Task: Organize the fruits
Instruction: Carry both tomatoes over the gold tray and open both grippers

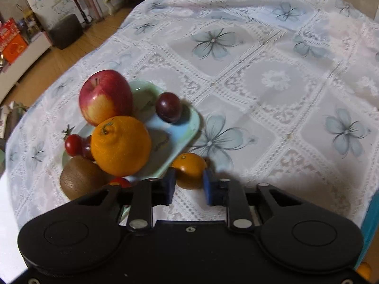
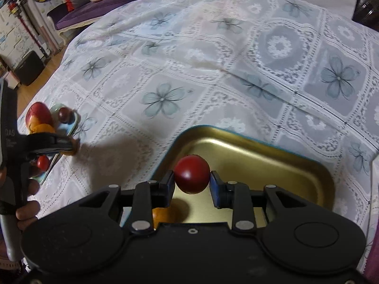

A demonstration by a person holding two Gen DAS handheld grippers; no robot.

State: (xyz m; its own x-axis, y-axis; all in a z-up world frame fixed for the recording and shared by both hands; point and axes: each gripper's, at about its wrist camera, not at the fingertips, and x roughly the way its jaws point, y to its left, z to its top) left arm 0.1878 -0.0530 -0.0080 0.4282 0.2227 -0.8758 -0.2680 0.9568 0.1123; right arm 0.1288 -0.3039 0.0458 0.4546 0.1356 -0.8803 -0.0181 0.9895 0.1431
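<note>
The right gripper [image 2: 191, 185] holds a red tomato [image 2: 191, 177] between its blue pads, jaws closed on both flanks, above the near part of the gold tray [image 2: 284, 163]; an orange fruit [image 2: 163, 214] lies in the tray's near corner, partly hidden under the gripper body. Judged risk: the tomato is round and smooth, so a release from height lets it roll across the tray or strike the orange fruit; excess squeeze could split its skin. The left gripper [image 1: 189, 184] has its jaws closed on a mandarin [image 1: 189, 170] that sits on the cloth [image 1: 260, 108] touching the green plate [image 1: 187, 127]. The pads contact only the near half of the fruit, so the judged risk is that it squirts forward out of the grip on lifting. The left pad stands just beside the plate rim; a sideways drift could nudge the plate. Farther off, the plate carries a kiwi [image 1: 80, 177], a large orange [image 1: 120, 145], cherry tomatoes [image 1: 73, 144], an apple [image 1: 105, 97] and a plum [image 1: 168, 107]. These are piled close, so a jolt to the plate could send the plum over the rim
</note>
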